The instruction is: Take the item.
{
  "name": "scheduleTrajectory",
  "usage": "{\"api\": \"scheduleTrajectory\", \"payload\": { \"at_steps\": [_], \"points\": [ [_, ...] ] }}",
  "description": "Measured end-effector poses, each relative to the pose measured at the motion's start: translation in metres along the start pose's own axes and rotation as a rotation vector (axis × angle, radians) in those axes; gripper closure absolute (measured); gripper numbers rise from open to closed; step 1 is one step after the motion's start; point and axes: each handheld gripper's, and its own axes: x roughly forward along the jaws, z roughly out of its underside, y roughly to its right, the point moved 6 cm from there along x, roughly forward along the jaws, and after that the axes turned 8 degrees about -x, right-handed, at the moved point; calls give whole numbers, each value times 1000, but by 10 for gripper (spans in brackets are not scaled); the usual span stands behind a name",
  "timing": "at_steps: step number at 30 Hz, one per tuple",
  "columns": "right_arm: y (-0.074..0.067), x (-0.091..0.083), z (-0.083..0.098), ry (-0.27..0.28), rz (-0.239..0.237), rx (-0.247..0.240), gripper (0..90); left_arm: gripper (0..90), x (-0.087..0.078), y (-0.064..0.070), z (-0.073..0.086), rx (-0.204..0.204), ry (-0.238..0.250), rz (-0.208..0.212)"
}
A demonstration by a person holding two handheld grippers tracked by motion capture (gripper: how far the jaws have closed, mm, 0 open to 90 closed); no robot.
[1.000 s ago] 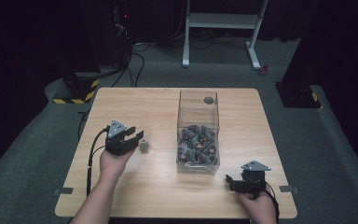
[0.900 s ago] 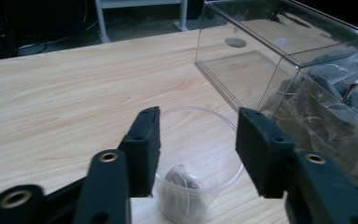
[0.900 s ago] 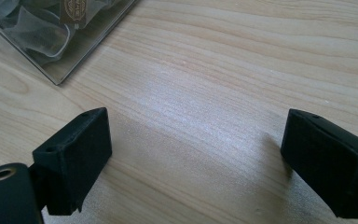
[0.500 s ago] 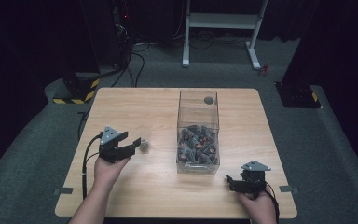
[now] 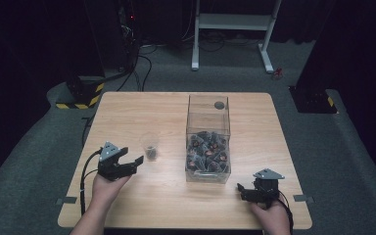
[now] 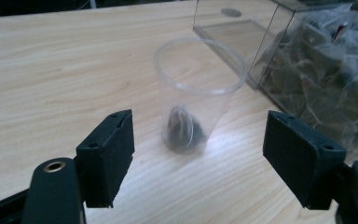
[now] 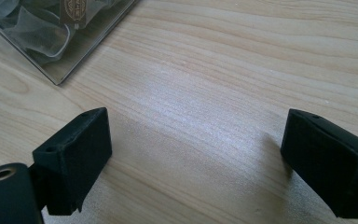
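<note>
table point(image 5: 127, 112): light wood, everything sits on it, so nothing's at risk of rolling off.
clear box point(image 5: 208, 142): tall see-through bin in the middle, piled with tea bags — near the cup but not touching it.
right gripper point(image 5: 245, 190): parked at the near right corner, jaws spread wide over bare wood, holding nothing.
left gripper point(image 5: 133, 162): jaws have just been opening and now stand wide, pads clear of the cup on both sides. From the left gripper view the cup sits just ahead of the tips, not between them.
cup point(image 6: 196, 93): clear plastic, upright, just left of the box.
tea bag point(image 6: 182, 130): one dark bag at the bottom of the cup — looks like it's been dropped in already.
doing this step well: I'd say pull the left gripper straight back with the jaws kept wide, so neither pad clips the rim. That cup looks light and would tip easily.
</note>
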Motion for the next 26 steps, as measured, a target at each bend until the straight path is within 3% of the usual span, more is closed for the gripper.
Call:
{"api": "scheduleTrajectory", "payload": {
  "at_steps": [3, 9, 10, 19, 26],
  "points": [
    [0, 0, 0, 0, 0, 0, 84, 241, -3, -9, 11, 24, -22, -16],
    [0, 0, 0, 0, 0, 0, 84, 233, -6, -18, 27, 25, -59, -35],
    [0, 0, 0, 0, 0, 0, 84, 233, -8, -23, 31, 65, -89, -44],
    [0, 0, 0, 0, 0, 0, 84, 231, -5, -34, 71, 96, -190, -98],
    [0, 0, 0, 0, 0, 0, 84, 228, -4, -33, 77, 140, -206, -116]
  ]
}}
